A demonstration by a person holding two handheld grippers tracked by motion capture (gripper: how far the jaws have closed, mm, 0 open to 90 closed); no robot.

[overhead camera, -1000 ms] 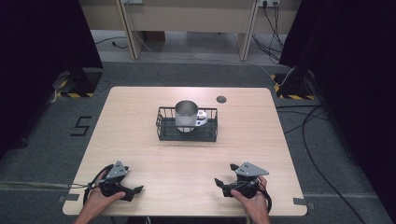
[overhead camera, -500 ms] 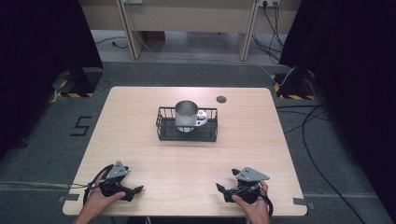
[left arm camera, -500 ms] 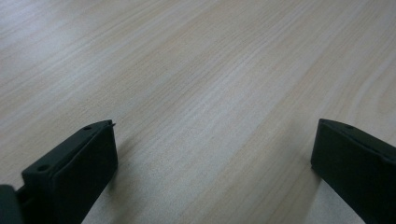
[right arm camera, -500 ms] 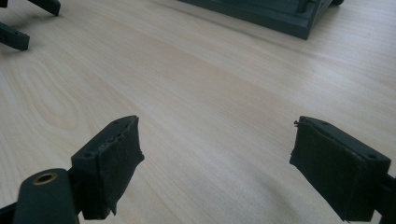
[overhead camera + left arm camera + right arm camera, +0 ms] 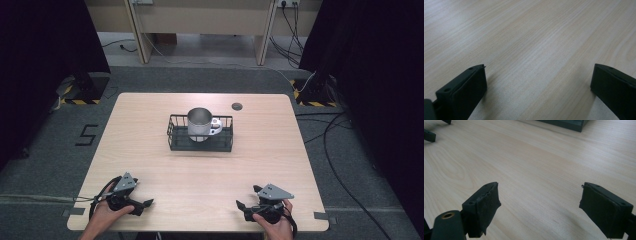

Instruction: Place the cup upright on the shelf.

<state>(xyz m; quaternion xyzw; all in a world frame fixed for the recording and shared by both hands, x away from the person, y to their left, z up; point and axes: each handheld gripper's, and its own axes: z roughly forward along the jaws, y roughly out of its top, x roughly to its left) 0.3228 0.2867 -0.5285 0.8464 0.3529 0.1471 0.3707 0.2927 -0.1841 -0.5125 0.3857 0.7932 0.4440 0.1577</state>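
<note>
- At the near-left corner of the pale wooden table (image 5: 150,120), about seven o'clock from its centre, the left gripper (image 5: 141,204) rests low on the wood in the person's left hand (image 5: 106,216). Its jaws are spread wide, with only bare wood grain between them in the left gripper view (image 5: 537,80), so it grasps nothing.
- Near the middle of the table, a little toward twelve o'clock, stands the shiny steel mug (image 5: 200,124), upright inside the black wire basket (image 5: 201,144). Its handle points to roughly three o'clock, and the basket's long axis runs from nine to three o'clock.
- From the left gripper the mug lies at about one o'clock; from the right gripper (image 5: 246,198) it lies at about eleven o'clock. Both are well apart from it, and neither looks clearly nearer, though the handle faces the right side, which I judge favours the right hand for a reach.
- At the near-right edge, about five o'clock from the centre, the right gripper sits on the wood with its jaws released and far apart (image 5: 540,202), touching nothing; a dark edge of the basket (image 5: 564,124) shows far ahead in the right gripper view.
</note>
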